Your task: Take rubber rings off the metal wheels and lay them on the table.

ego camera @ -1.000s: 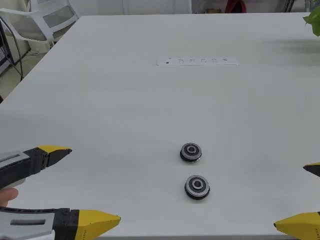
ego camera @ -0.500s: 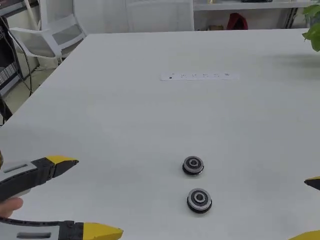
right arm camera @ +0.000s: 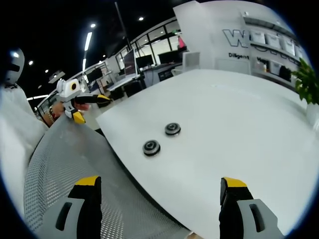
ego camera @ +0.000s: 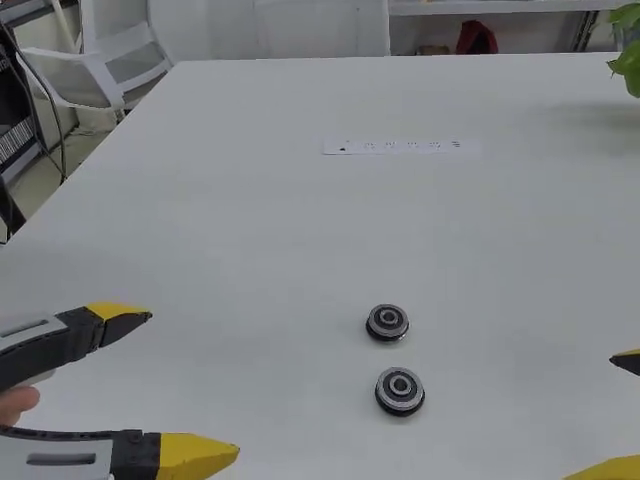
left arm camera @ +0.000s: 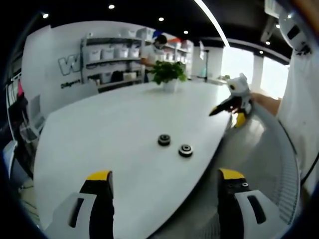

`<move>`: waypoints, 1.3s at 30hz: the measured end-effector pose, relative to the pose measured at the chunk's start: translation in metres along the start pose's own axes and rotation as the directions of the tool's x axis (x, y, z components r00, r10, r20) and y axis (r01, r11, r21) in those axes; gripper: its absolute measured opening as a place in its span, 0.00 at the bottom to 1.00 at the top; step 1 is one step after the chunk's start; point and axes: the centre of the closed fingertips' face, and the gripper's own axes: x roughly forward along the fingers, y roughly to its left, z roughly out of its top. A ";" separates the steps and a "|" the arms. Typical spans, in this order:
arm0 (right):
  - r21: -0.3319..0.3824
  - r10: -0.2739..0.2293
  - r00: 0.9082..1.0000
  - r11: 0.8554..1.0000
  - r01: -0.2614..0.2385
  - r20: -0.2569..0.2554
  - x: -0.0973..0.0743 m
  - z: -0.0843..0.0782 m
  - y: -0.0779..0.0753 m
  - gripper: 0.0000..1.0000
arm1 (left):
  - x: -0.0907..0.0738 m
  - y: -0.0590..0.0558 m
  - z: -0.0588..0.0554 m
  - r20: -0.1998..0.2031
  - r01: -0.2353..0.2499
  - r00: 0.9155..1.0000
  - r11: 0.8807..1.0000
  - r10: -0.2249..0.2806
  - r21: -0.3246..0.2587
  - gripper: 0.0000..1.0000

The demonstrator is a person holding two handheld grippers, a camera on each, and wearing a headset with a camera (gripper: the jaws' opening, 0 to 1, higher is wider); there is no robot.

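"Locating the wheels first: where do they lie from your jaws?"

"Two small metal wheels lie flat on the white table [ego camera: 250,200], axles pointing up. The far wheel [ego camera: 387,323] sits close at 12 o'clock of the near wheel [ego camera: 400,390], not touching it. From my left gripper [ego camera: 194,384] they are at 3 o'clock. From my right gripper [ego camera: 590,420] they are at 9 o'clock. Neither hand looks clearly nearer."

"And the jaws?"

"Both pairs are spread wide, yellow-tipped, holding nothing. In each gripper view the wheels sit ahead at about 12 o'clock, between the jaw tips and well apart from them."

"What do the wheels look like?"

"Round discs, so no long axis. Each has a pale metal hub with a centre hole and a dark band around the rim, which I take for the rubber ring [ego camera: 400,409]. Both rings are on. I judge the rubber grippy and stretchy, the tabletop smooth and matte."
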 end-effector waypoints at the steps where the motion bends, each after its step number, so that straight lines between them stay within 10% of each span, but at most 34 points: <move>1: 0.001 -0.002 1.000 1.000 0.002 0.001 0.000 0.000 0.000 0.99 | 0.000 0.000 0.000 0.003 0.000 1.000 1.000 0.000 0.000 0.87; 29: 0.010 -0.030 0.999 1.000 0.029 0.041 0.002 0.007 -0.005 0.94 | 0.008 0.001 0.003 -0.015 0.017 1.000 0.999 -0.016 0.050 0.85; 39: -0.024 -0.019 0.999 1.000 0.020 0.049 0.006 0.030 -0.010 0.89 | 0.017 0.007 0.036 0.010 0.034 0.999 0.989 -0.036 0.142 0.83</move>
